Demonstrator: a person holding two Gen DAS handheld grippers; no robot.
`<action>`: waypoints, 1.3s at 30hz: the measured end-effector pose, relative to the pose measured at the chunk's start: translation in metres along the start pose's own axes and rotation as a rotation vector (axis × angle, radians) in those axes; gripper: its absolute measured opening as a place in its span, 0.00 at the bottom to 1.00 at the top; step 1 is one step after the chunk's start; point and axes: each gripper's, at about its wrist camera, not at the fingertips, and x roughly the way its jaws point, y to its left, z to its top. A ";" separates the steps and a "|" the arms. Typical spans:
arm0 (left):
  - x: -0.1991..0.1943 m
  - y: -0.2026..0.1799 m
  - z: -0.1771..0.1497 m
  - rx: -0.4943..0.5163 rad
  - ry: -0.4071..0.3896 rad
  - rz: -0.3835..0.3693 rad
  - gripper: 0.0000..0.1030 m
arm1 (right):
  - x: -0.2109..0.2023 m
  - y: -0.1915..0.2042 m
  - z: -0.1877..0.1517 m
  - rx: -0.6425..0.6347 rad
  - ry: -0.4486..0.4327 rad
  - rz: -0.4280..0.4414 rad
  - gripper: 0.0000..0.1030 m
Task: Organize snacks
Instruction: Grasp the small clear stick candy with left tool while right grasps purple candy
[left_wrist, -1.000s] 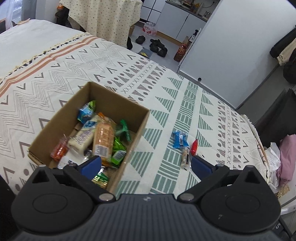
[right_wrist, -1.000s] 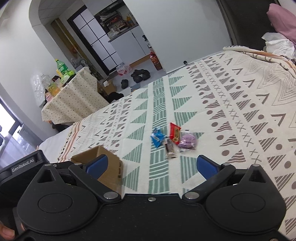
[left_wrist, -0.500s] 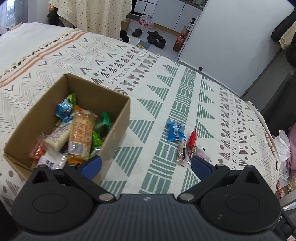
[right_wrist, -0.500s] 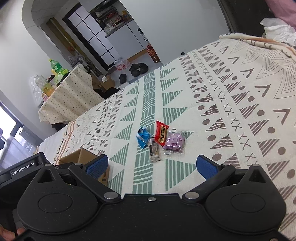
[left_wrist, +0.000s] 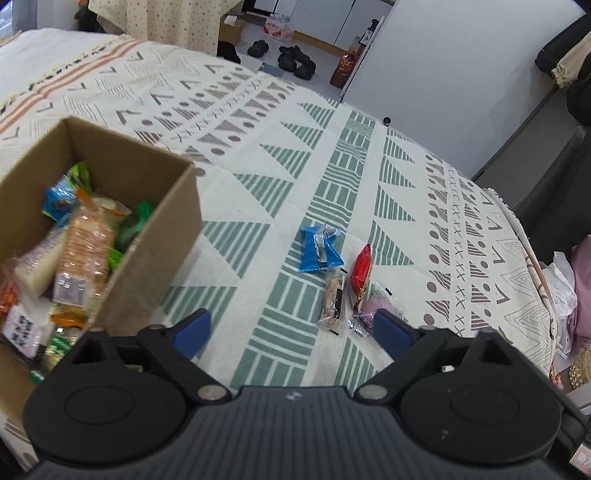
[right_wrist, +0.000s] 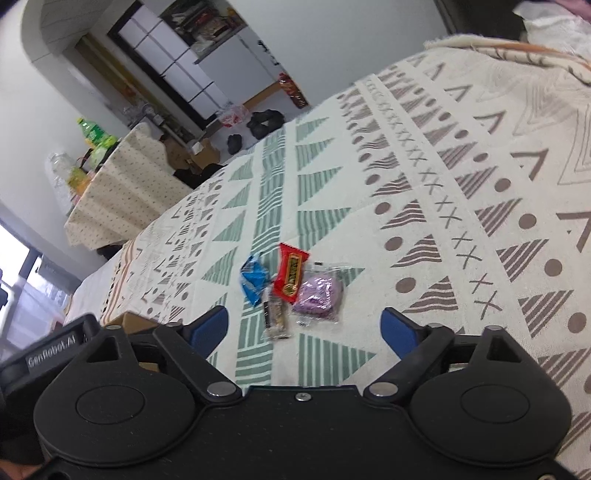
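Left wrist view, hand-held gripper: the left hand-held gripper (left_wrist: 291, 330) is spread, jaws closing on nothing.
Left wrist view, snacks: the blue packet (left_wrist: 318, 249), clear-wrapped bar (left_wrist: 333, 297) and red packet (left_wrist: 361, 266) lie touching on the bed cover (left_wrist: 406, 206).
Left wrist view, risk: one pinch likely drags a neighbour.
Left wrist view, room: the cardboard box (left_wrist: 155, 236) wall stands at 9 o'clock; open cover at 12.
Right wrist view, hand-held gripper: the right hand-held gripper (right_wrist: 304, 328) is spread, closing, empty.
Right wrist view, risk: the purple pack (right_wrist: 319, 293) overlaps the red packet.
Right wrist view, room: free cover at 3 o'clock.
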 end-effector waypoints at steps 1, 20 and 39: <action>0.005 -0.001 0.000 -0.005 0.005 -0.002 0.83 | 0.003 -0.003 0.002 0.013 0.006 0.007 0.80; 0.077 -0.019 0.006 -0.047 0.076 -0.020 0.36 | 0.055 -0.024 0.022 0.037 0.071 0.019 0.66; 0.069 -0.007 0.014 -0.048 0.066 -0.010 0.13 | 0.083 -0.010 0.019 -0.069 0.107 0.010 0.62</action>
